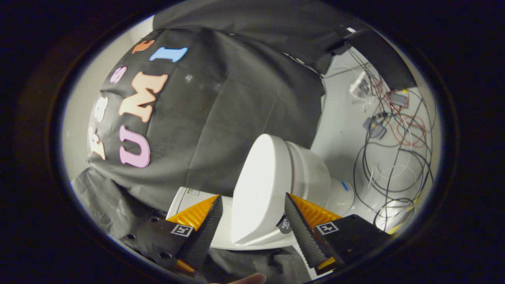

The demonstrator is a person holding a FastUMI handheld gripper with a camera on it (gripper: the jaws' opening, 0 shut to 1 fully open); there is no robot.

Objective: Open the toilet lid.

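Tool (253, 205) fingers spread — toilet lid (258, 189) between them, hiding the bowl.

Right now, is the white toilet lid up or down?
Up: the white toilet lid stands raised, tilted off the seat, between the open gripper fingers.

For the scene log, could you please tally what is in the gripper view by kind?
Toilet with its lid raised: 1
Gripper, open, its fingers either side of the lid's lower edge without pressing it: 1
Tangle of cables on the white surface beyond the toilet: 1
Person's fingertip just behind the gripper: 1
Total: 4
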